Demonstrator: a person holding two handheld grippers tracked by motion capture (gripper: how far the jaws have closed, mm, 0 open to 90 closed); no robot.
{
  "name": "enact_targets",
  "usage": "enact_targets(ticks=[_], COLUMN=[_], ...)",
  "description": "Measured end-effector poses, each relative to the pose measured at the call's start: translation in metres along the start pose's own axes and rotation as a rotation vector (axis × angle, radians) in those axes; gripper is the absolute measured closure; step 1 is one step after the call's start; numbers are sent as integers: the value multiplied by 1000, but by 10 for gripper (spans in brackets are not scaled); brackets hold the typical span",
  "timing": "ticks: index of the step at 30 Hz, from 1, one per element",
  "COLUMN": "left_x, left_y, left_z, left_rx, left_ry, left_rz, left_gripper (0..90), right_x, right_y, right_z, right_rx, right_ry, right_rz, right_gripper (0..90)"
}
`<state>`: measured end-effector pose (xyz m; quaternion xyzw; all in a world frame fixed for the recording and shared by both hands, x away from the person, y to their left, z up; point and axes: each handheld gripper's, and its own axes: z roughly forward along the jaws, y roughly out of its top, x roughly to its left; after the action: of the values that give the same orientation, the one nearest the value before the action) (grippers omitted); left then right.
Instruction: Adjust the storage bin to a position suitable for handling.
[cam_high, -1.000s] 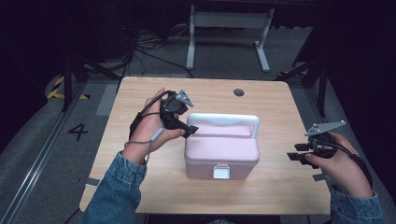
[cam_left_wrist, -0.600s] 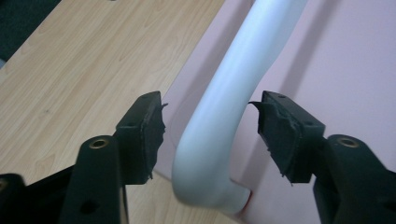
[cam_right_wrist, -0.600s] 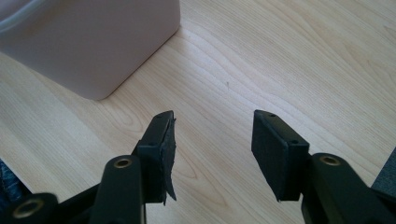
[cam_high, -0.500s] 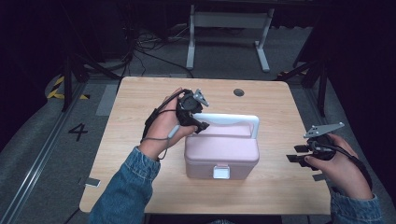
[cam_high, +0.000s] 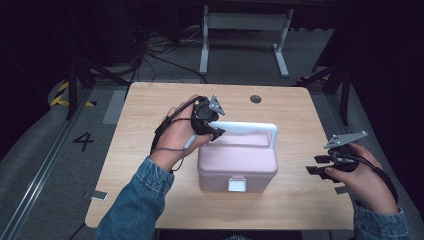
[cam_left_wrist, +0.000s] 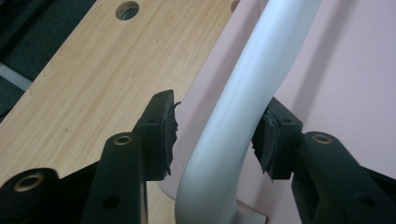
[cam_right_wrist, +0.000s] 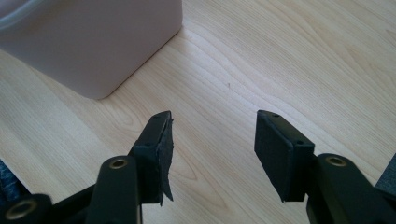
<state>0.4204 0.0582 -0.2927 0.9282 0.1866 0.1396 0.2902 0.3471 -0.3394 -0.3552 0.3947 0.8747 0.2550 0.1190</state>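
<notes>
Heads up: your left gripper has been closing around the white handle of the pink box mid-table, one pad touching, the other short. Lift now and the handle could slip. Right gripper idles open beside the box.

The left hand-held gripper sits at the near-left corner of the pink box's white handle, which stands raised between its jaws: one pad touches the handle's far side, the other stands just clear of it, the jaws having just been closing. Under it the box lid blocks any way down; to its left and beyond it the table lies bare as far as the round cable hole. The right hand-held gripper hangs well apart from the box, jaws wide with nothing between, bare wood ahead and the box wall off to its left.
</notes>
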Motion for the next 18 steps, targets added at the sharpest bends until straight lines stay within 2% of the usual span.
enact_targets(ticks=[2,4,5,7,11,14,18], left_x=[-1,1,0,1,-2,-3,-3], left_y=[0,1,2,4,6,8,9], left_z=[-1,-4,-4,-6,-8,-10,-13], left_rx=[7,22,20,30,43,59,45], left_ry=[4,-21,-24,-36,-14,-22,-19], left_rz=[-26,-48,-77,-51,-36,-19,-15], left_gripper=[565,580,580,602,626,637,645], right_x=[0,0,0,0,0,0,0], right_y=[0,0,0,0,0,1,0], right_z=[0,1,1,2,3,3,2], right_rx=[-1,-4,-3,-2,-1,-3,-4], right_ry=[4,8,13,15,19,21,20], right_rz=[1,-2,2,2,-7,-7,-2], right_gripper=[473,474,474,473,471,471,467])
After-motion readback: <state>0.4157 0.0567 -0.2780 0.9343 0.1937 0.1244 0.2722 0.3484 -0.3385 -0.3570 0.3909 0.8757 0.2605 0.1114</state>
